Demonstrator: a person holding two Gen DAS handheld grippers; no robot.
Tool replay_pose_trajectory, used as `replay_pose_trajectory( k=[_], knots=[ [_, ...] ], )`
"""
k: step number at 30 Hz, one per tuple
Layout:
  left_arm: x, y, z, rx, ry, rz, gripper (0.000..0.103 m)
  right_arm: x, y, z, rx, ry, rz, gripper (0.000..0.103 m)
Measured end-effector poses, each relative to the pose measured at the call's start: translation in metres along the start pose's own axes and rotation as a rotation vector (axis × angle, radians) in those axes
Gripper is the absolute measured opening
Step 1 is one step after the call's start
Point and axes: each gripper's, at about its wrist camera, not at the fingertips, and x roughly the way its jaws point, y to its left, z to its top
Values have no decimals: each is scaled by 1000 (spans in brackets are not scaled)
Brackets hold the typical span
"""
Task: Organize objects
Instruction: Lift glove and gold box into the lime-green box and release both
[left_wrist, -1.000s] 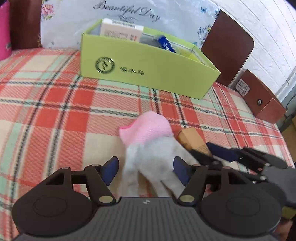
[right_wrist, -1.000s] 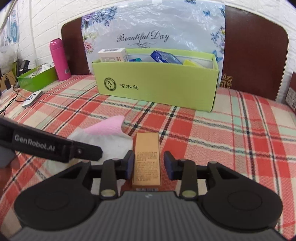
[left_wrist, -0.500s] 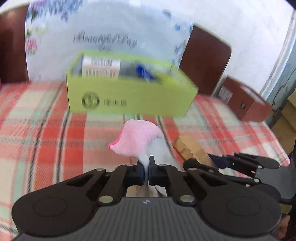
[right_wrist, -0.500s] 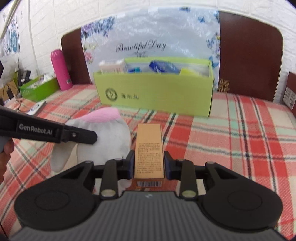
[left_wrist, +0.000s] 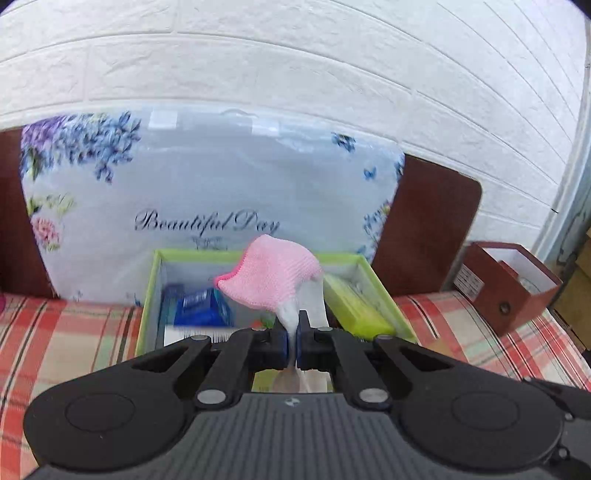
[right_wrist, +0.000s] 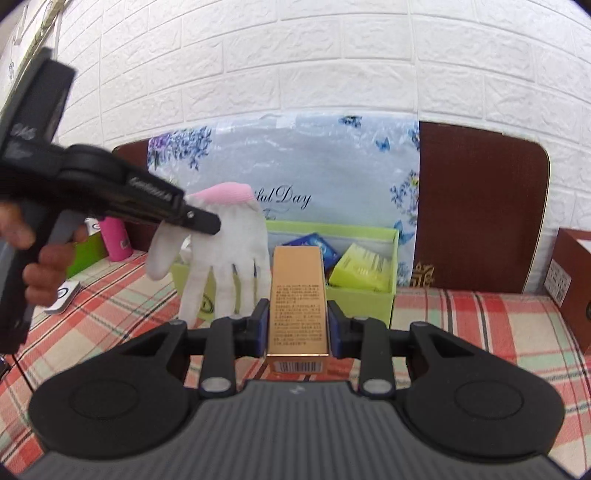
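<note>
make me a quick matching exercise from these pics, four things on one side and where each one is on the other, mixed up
Things:
1. glove
2. gold box
3. blue packet
4. pink bottle

Places:
A. inside the green box
B. between the right gripper's pads
C. hanging from the left gripper
D. standing on the bed, far left in the right wrist view

Pairs: 1-C, 2-B, 3-A, 4-D

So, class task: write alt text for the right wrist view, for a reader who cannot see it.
The right gripper clamps a gold carton above a plaid bedspread. To its left, the left gripper holds up a white glove with a pink cuff. Behind both stands an open green box.
</note>
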Motion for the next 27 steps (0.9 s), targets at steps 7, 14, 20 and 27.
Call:
replay_pose_trajectory(
  k=[7,14,20,27],
  knots=[
    [58,10,33,58,78,68,2,45,-18,31,12,-29,-33,31],
    [111,33,33,67,167,124,2,107,-32,43,56,-8,-51,30],
    [124,44,27,46,121,109,7,146,-37,39,94,-2,-40,31],
    [88,53,12,-38,-25,118,89,139,-33,22,29,-38,-77,93]
  ],
)
